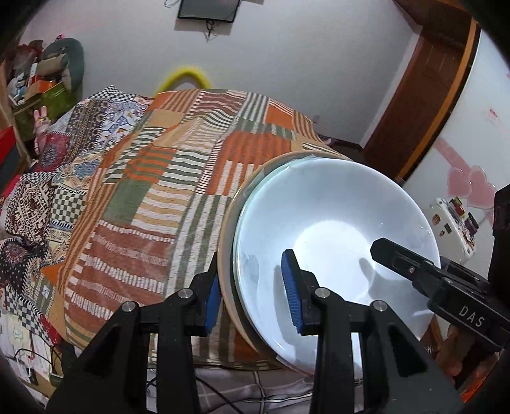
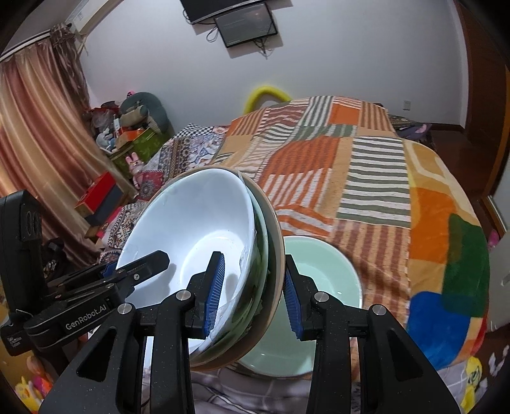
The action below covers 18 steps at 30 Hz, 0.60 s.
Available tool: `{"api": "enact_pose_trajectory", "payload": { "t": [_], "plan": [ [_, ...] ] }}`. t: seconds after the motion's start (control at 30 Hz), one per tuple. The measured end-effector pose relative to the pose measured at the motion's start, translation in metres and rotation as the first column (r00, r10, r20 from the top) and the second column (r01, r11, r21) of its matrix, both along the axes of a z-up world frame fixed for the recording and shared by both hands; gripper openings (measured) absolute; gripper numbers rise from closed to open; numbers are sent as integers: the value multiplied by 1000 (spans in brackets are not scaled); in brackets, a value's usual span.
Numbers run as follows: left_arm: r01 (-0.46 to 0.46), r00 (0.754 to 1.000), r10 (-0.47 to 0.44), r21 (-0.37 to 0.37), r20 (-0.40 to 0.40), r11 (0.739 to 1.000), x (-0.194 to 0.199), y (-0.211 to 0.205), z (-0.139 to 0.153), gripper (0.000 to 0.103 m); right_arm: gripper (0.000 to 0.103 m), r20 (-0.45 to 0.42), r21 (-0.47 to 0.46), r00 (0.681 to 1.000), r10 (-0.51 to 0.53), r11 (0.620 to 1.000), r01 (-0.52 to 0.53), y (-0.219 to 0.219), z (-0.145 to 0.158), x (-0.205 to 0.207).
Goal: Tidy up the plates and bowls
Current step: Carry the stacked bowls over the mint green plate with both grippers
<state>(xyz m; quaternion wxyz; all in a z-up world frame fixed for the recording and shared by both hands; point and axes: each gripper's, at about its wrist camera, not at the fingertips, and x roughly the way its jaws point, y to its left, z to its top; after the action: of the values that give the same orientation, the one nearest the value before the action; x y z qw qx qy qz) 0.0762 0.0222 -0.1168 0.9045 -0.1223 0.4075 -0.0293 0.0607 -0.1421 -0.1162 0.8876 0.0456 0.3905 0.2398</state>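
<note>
Two grippers, left and right, clamped opposite rims of the nested white ceramic bowl stack; lowering level onto the pale-green bowl seemed wise.

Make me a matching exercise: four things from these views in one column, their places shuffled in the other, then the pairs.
Things:
1. white bowl
2. tan bowl
3. pale green bowl
4. wall screen

Places:
a. mounted high on the wall
b. below the lifted stack
c. nested inside another bowl
d. carrying another bowl inside it

Pairs: 1-c, 2-d, 3-b, 4-a
</note>
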Motion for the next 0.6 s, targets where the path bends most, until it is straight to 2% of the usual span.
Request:
{"api": "enact_pose_trajectory", "payload": {
  "t": [0.6],
  "plan": [
    [56, 993, -55, 4, -105, 998, 26, -27, -34, 35, 33, -88, -14, 994, -61, 998, 60, -27, -27, 10]
  ]
}}
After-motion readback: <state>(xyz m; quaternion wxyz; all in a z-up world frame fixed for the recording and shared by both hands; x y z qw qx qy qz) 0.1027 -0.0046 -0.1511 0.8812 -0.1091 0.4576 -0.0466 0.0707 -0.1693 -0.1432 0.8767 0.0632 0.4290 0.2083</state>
